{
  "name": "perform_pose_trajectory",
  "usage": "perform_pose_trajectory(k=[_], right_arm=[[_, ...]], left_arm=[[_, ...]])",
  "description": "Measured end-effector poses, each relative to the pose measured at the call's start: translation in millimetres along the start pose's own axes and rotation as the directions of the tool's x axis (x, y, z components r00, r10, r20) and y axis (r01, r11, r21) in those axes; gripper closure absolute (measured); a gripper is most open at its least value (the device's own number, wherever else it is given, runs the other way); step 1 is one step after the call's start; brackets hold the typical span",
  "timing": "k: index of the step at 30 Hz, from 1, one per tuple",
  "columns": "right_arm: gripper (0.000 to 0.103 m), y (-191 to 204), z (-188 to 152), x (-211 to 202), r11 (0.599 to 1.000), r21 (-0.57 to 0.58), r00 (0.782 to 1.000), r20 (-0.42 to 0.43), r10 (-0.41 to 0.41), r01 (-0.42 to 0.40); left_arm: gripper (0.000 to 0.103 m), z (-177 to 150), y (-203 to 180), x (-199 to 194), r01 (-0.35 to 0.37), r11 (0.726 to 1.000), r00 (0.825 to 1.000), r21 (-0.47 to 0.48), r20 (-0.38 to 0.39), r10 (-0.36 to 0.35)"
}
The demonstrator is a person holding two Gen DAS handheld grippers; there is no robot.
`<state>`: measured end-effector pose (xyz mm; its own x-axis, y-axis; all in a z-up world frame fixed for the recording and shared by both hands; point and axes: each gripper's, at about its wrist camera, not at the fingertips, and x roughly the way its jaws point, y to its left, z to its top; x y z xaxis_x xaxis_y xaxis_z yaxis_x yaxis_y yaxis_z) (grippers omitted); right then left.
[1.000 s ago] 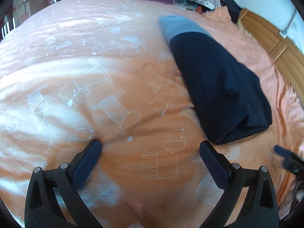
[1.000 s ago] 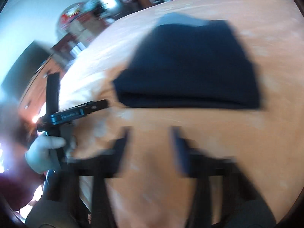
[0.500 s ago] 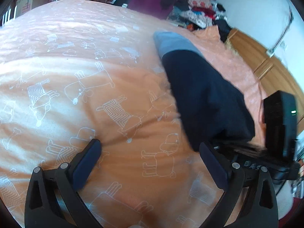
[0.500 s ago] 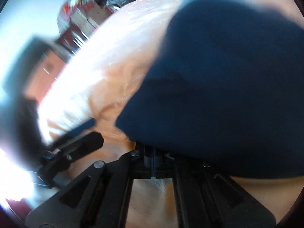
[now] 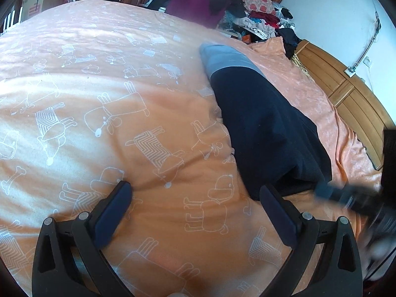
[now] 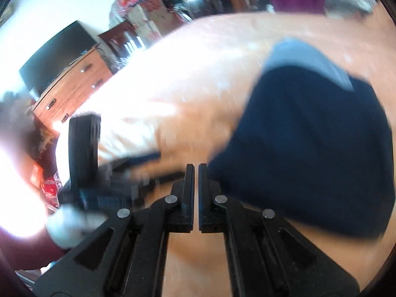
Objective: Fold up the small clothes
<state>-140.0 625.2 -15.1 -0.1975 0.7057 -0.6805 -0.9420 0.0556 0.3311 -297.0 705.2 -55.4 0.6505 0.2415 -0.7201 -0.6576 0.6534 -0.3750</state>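
Plainly, the left wrist view gave the sharper picture: a dark navy garment [image 5: 267, 128] with a pale blue band at its far end lay folded on the orange bedspread [image 5: 123, 123], which was printed with white cartoon animals, and a wooden headboard [image 5: 346, 94] and a heap of clothes [image 5: 257, 22] stood beyond it. The right wrist view was blurred, yet it alone showed a wooden dresser [image 6: 74, 91] with a dark screen [image 6: 57, 57] on top. The left gripper [image 5: 195, 195] stood wide open over bare bedspread, its right finger just beside the garment's near corner and holding nothing. The right gripper [image 6: 196, 173] had its fingers drawn almost together, a thin gap between them, nothing visibly held, next to the garment's near edge.
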Motion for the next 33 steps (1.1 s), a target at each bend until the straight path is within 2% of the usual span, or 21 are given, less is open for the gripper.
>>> perform_pose_trajectory(k=[1, 2, 5, 8, 10, 11, 13, 14, 15, 16, 17, 18, 21, 25, 26, 28, 29, 30, 31, 32, 33], right_arm=[[0.102, -1, 5, 7, 1.000, -0.015, 1.000, -0.010, -0.010, 0.010], [0.102, -7, 7, 25, 0.998, -0.045, 0.997, -0.068, -0.045, 0.042], [0.103, -32, -11, 48, 0.987, -0.072, 0.974, -0.169, -0.153, 0.143], [0.103, -54, -22, 41, 0.994, -0.019, 0.979, -0.171, -0.111, 0.110], [0.103, -54, -21, 37, 0.995, -0.019, 0.983, -0.160, -0.096, 0.094], [0.103, -53, -19, 27, 0.998, -0.010, 0.988, -0.134, -0.070, 0.070], [0.102, -52, -19, 6, 0.998, -0.015, 0.994, -0.082, -0.069, 0.068], [0.094, -52, -17, -3, 0.997, -0.018, 0.996, -0.051, -0.076, 0.075], [0.082, -52, -16, -10, 0.997, -0.016, 0.996, -0.027, -0.080, 0.079], [0.075, -52, -19, -12, 0.996, -0.019, 0.996, -0.023, -0.087, 0.087], [0.063, -54, -19, -8, 0.996, -0.017, 0.996, -0.031, -0.086, 0.085], [0.057, -58, -25, 2, 0.997, -0.006, 0.995, -0.060, -0.078, 0.077], [0.051, -66, -39, 24, 0.998, 0.027, 0.993, -0.106, -0.055, 0.059], [0.047, -65, -31, 5, 0.999, 0.048, 0.994, -0.106, -0.013, 0.018], [0.047, -63, -33, -7, 0.999, 0.020, 0.996, -0.087, -0.033, 0.035], [0.049, -71, -37, -17, 0.996, 0.019, 0.995, -0.063, -0.083, 0.085], [0.053, -84, -42, -20, 0.993, 0.045, 0.991, -0.071, -0.109, 0.113], [0.079, -101, -50, -20, 0.986, 0.060, 0.984, -0.096, -0.152, 0.158], [0.093, -113, -55, -22, 0.981, 0.066, 0.979, -0.099, -0.176, 0.183], [0.103, -120, -57, -24, 0.979, 0.079, 0.979, -0.099, -0.181, 0.189], [0.103, -131, -57, -30, 0.981, 0.121, 0.985, -0.094, -0.143, 0.154]], left_arm=[[0.000, 0, 0, 0, 0.001, 1.000, 1.000, -0.001, -0.001, -0.001], [0.000, 0, -1, 1, 0.000, 1.000, 1.000, 0.000, -0.003, 0.000], [0.000, -1, -1, 2, -0.002, 1.000, 1.000, 0.003, -0.005, 0.002], [0.000, -1, -1, 2, 0.000, 1.000, 1.000, 0.004, 0.000, 0.000], [0.000, -1, -1, 3, -0.003, 1.000, 1.000, 0.006, 0.000, 0.003], [0.000, 0, -1, 3, -0.004, 1.000, 1.000, 0.006, -0.001, 0.004], [0.000, 0, -1, 2, -0.001, 1.000, 1.000, 0.006, 0.001, 0.001], [0.000, 0, 0, 2, 0.002, 1.000, 1.000, 0.004, 0.001, -0.002], [0.000, 0, 0, 2, 0.001, 1.000, 1.000, 0.004, 0.001, -0.001], [0.000, 0, 0, 3, -0.001, 1.000, 1.000, 0.006, 0.000, 0.001], [0.000, 0, 0, 3, -0.006, 1.000, 1.000, 0.009, 0.000, 0.006], [0.000, 0, 0, 2, -0.007, 1.000, 1.000, 0.009, 0.000, 0.007], [0.000, 1, 2, 0, 0.000, 1.000, 1.000, 0.000, -0.005, 0.000], [0.000, 3, 3, -3, 0.012, 1.000, 1.000, -0.011, -0.012, -0.012], [0.000, 2, 4, -4, 0.013, 1.000, 1.000, -0.011, -0.012, -0.013], [0.000, 1, 3, -4, 0.010, 1.000, 1.000, -0.009, -0.010, -0.010], [0.000, 1, 3, -4, 0.007, 1.000, 1.000, -0.006, -0.010, -0.007], [0.000, 1, 2, -3, 0.004, 1.000, 1.000, -0.003, -0.011, -0.004], [0.000, 0, 2, -3, -0.001, 1.000, 1.000, 0.000, -0.012, 0.001], [0.000, 0, 1, -3, -0.004, 1.000, 1.000, 0.003, -0.013, 0.004], [0.000, 0, 1, -3, -0.004, 1.000, 1.000, 0.003, -0.014, 0.004]])
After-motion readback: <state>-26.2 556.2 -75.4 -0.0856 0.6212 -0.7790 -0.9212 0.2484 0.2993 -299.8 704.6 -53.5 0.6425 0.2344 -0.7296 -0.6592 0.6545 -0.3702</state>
